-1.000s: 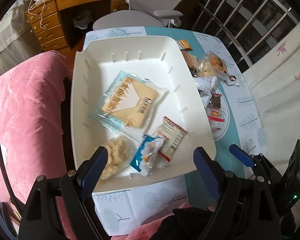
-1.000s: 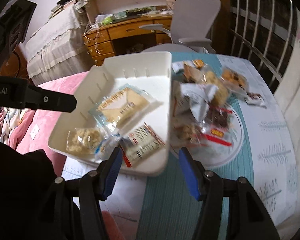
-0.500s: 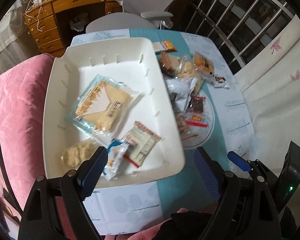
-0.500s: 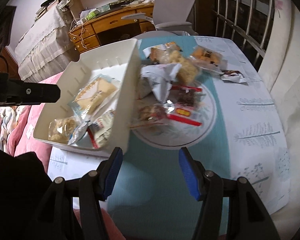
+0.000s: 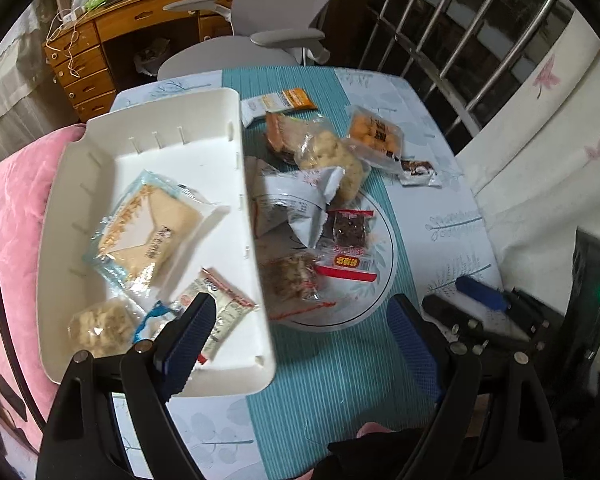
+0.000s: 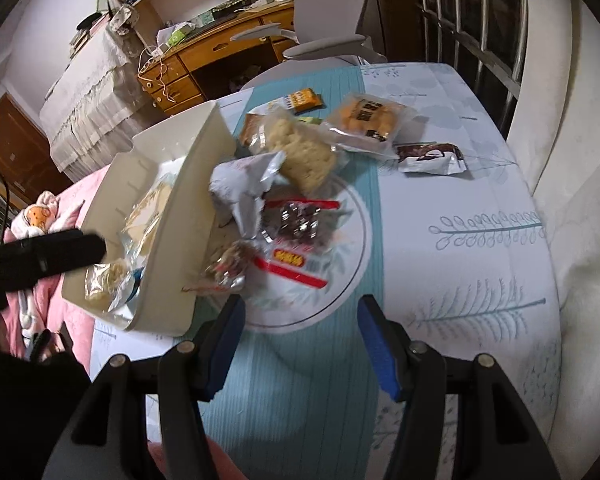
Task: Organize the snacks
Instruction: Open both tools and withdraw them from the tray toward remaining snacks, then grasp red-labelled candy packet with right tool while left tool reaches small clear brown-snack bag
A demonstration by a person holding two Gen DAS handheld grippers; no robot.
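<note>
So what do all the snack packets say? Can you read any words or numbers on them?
No print here is sharp enough to quote.
Red and yellow packet: yellow label with marks, blurred.
Orange packet: white letters, too small.
Big packet in the white bin: orange characters and a dark line of print, unreadable.
Orange bun packet: dark characters, blurred.

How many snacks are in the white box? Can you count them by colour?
Light blue packet: 1
Dark blue packet: 1
Red-and-white packet: 1
Clear packet of pale puffs: 1
Total: 4
</note>
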